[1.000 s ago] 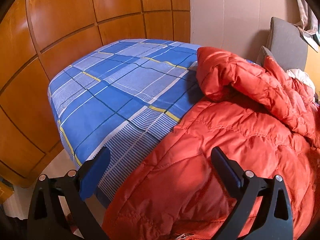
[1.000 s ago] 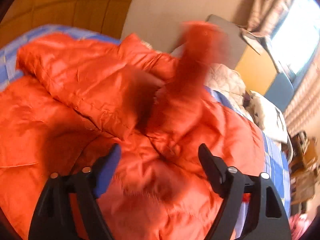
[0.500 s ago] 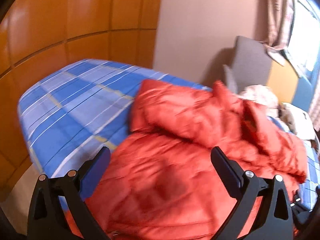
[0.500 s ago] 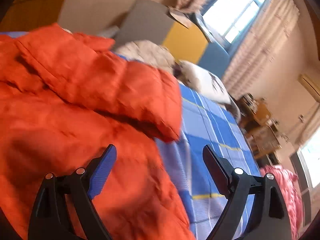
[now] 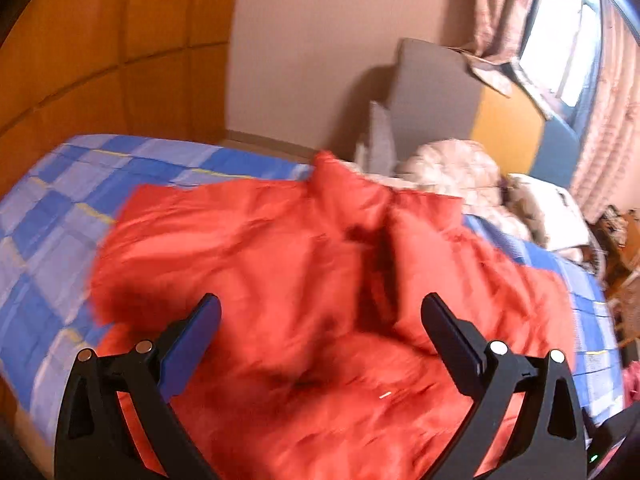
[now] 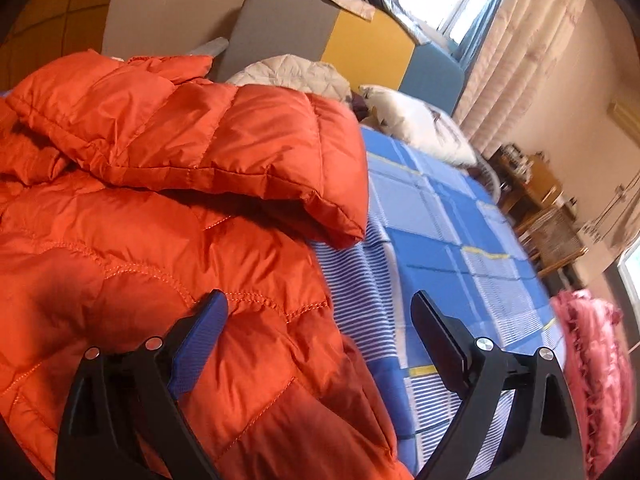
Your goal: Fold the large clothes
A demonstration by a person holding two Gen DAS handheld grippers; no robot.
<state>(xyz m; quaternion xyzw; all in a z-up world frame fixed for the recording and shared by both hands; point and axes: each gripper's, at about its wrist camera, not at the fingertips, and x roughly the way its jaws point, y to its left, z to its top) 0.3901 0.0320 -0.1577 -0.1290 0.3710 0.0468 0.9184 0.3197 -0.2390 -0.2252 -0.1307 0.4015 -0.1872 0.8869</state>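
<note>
An orange quilted puffer jacket (image 5: 280, 264) lies on a bed with a blue checked sheet (image 5: 48, 216). Both sleeves are folded in over its body. My left gripper (image 5: 320, 316) is open and empty, held above the jacket's middle. In the right wrist view the jacket (image 6: 140, 240) fills the left half, with one folded sleeve (image 6: 240, 148) lying across it. My right gripper (image 6: 320, 312) is open and empty above the jacket's right edge, where it meets the sheet (image 6: 440, 240).
A beige garment (image 6: 292, 74) and a white pillow (image 6: 416, 124) lie at the head of the bed. A grey, yellow and blue headboard (image 6: 288, 20) stands behind. A pink cloth (image 6: 592, 360) lies at the right. A wooden panel wall (image 5: 100, 48) is left.
Both grippers have swung to the right and pulled back. The right sleeve, in the air a second ago, now lies folded across the jacket. Both grippers stay open.
</note>
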